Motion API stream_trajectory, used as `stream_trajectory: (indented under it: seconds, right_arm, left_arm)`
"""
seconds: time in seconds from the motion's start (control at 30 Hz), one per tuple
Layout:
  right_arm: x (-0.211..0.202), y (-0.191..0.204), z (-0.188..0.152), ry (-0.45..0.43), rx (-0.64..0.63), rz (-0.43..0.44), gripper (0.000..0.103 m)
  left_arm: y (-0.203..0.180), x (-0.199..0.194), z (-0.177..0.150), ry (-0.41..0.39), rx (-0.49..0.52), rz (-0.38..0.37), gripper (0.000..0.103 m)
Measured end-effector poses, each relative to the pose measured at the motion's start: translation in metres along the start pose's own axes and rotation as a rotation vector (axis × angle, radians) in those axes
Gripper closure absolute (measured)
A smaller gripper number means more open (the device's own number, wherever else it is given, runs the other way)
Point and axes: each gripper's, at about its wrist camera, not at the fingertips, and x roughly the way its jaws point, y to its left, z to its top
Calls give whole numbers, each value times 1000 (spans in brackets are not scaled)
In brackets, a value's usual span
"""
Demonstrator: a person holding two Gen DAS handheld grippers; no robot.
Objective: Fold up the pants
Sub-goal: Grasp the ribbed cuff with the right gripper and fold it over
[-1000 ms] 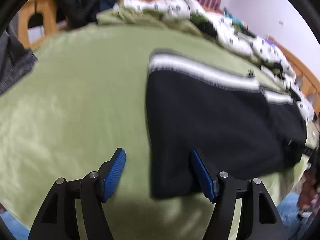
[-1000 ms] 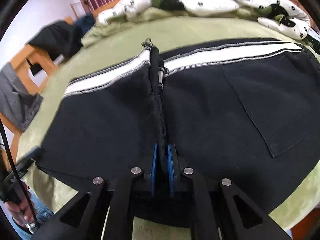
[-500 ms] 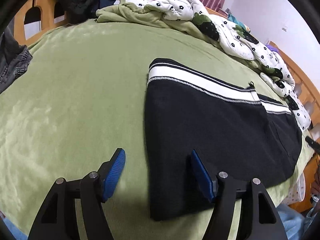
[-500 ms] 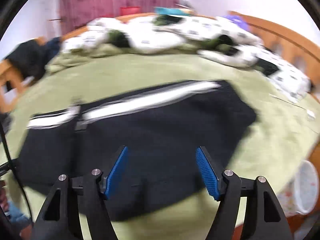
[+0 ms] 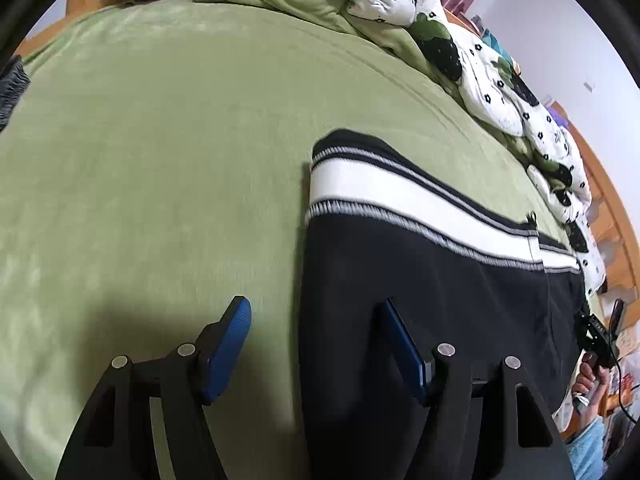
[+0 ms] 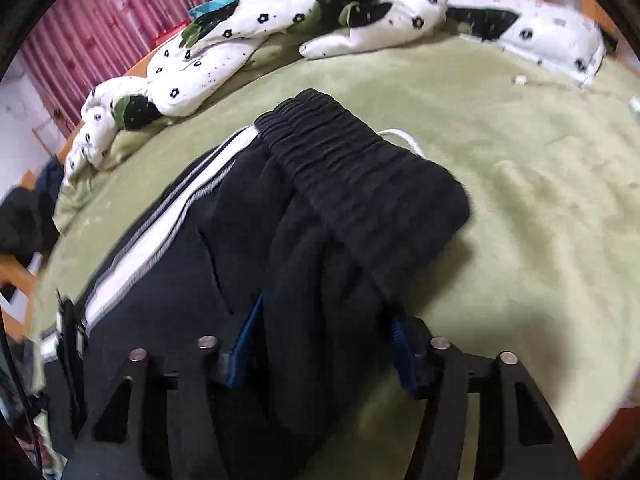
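Black pants (image 5: 440,300) with a white side stripe (image 5: 400,196) lie flat on the green blanket (image 5: 160,160). My left gripper (image 5: 315,304) is open and straddles their left edge, one finger over the blanket and the other over black cloth. In the right wrist view the gathered elastic waistband (image 6: 348,168) lies at the pants' right end. My right gripper (image 6: 326,312) is there with its jaws closing, and a bunched ridge of black cloth sits between the blue pads (image 6: 248,332). I see no firm pinch on it.
A white quilt with black flowers (image 5: 480,64) (image 6: 280,20) is heaped along the far side of the bed. A wooden bed frame (image 5: 612,208) rims the right. Dark clothes (image 5: 8,88) hang at the left edge. A hand with the other gripper (image 5: 592,368) shows at the right.
My right gripper let go of the pants' middle fold, opened, and swept right to the waistband end. My left gripper moved in closer along the pants' left edge, staying open.
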Motion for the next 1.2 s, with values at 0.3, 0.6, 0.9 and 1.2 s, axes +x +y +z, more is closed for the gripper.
stream_trajectory:
  seconds: [0.3,0.6,0.9,1.2]
  right_arm:
    - [-22,22,15,-129,24,-23,66]
    - [-133,161,20,-357,-124,59,74]
    - [-122,246,2,-259,-197,258,74]
    - [38,192,-40,14,-159,26,61]
  left_arm:
    - [-15,20,20,13,-27,-110,92]
    - [-31,-59,57,-70,-38,-242,93]
    - [55,-123,96,-143,-43,48,93]
    - [132,-47,76,-50,-96,199,80]
